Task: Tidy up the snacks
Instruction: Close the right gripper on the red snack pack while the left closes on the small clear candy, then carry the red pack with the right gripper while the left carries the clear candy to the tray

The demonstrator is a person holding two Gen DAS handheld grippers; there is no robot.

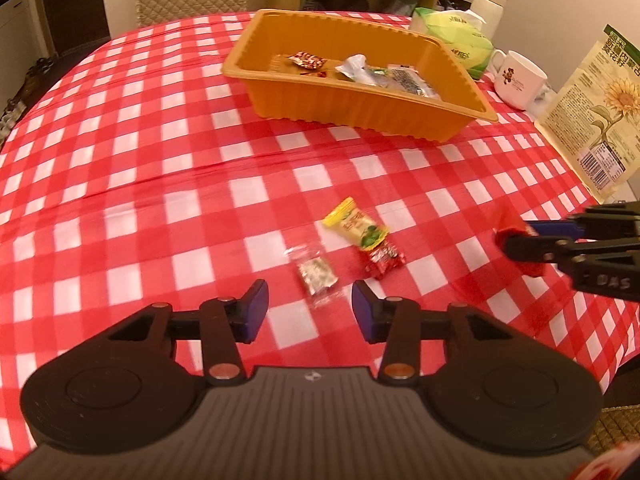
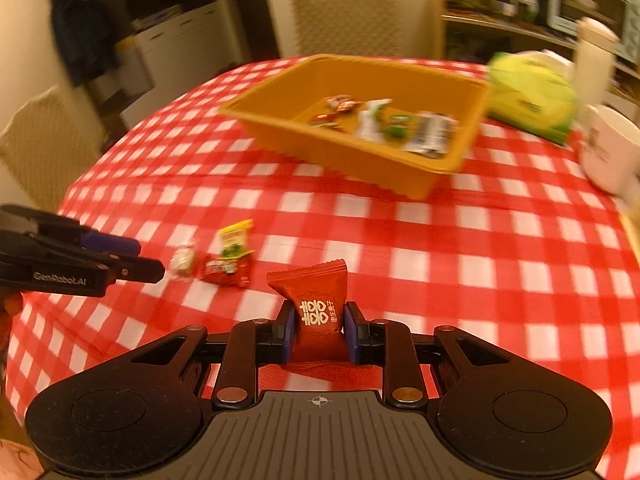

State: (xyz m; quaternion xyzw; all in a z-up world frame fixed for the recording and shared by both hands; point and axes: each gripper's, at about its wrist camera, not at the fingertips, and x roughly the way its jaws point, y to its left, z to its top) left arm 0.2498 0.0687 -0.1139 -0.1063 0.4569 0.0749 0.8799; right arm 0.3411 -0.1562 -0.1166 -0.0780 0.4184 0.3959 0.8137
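Note:
An orange tray (image 1: 360,108) (image 2: 360,160) sits at the far side of the red checked table and holds several snack packets. On the cloth lie a clear packet (image 1: 316,274) (image 2: 183,261), a yellow-green packet (image 1: 356,225) (image 2: 234,238) and a red foil packet (image 1: 382,261) (image 2: 226,270). My left gripper (image 1: 310,308) (image 2: 144,258) is open, hovering just short of the clear packet. My right gripper (image 2: 318,332) (image 1: 516,242) is shut on a red snack pouch (image 2: 316,312) (image 1: 510,226), held above the cloth to the right of the loose packets.
A white mug (image 1: 516,80) (image 2: 608,148), a green tissue pack (image 1: 452,32) (image 2: 532,96), a white bottle (image 1: 488,0) and a sunflower-seed bag (image 1: 596,108) stand at the right. A chair (image 2: 348,12) stands behind the table.

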